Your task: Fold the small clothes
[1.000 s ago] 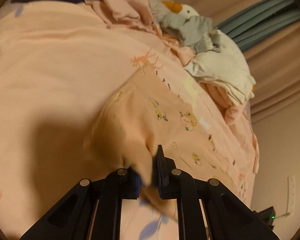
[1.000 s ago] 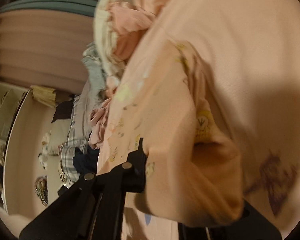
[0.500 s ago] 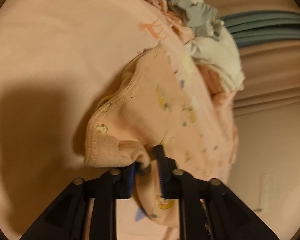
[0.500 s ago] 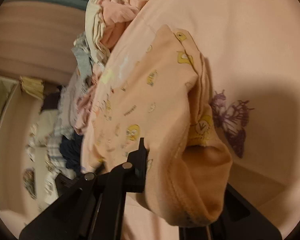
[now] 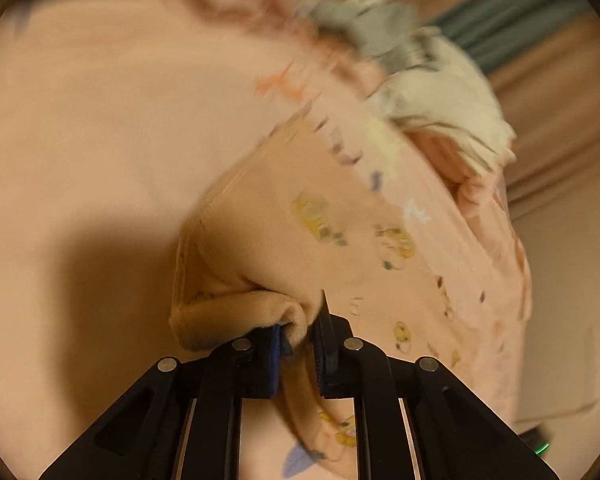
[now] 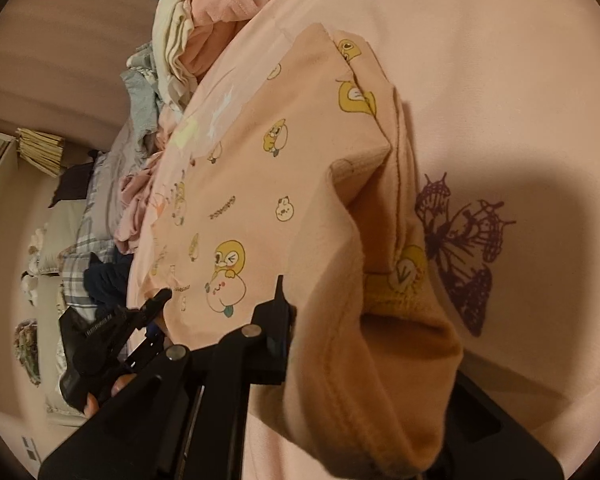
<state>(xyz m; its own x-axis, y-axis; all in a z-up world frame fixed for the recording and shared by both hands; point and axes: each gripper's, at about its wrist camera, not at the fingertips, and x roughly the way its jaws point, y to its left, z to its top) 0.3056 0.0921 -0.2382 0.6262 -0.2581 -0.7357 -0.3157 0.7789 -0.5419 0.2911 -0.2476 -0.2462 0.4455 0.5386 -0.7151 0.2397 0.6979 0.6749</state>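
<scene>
A heap of clothes (image 5: 432, 92) crowds the pink bedsheet (image 5: 100, 128) beyond your peach garment (image 6: 260, 168). Both grippers angle downward: left gripper (image 5: 300, 332), jaws just closed, and right gripper (image 6: 340, 320) each pinch its near hem.

I see a pink bedsheet (image 6: 500, 80) with a purple butterfly print (image 6: 460, 248), beige curtains (image 5: 560, 100), a straw broom (image 6: 40, 152).
</scene>
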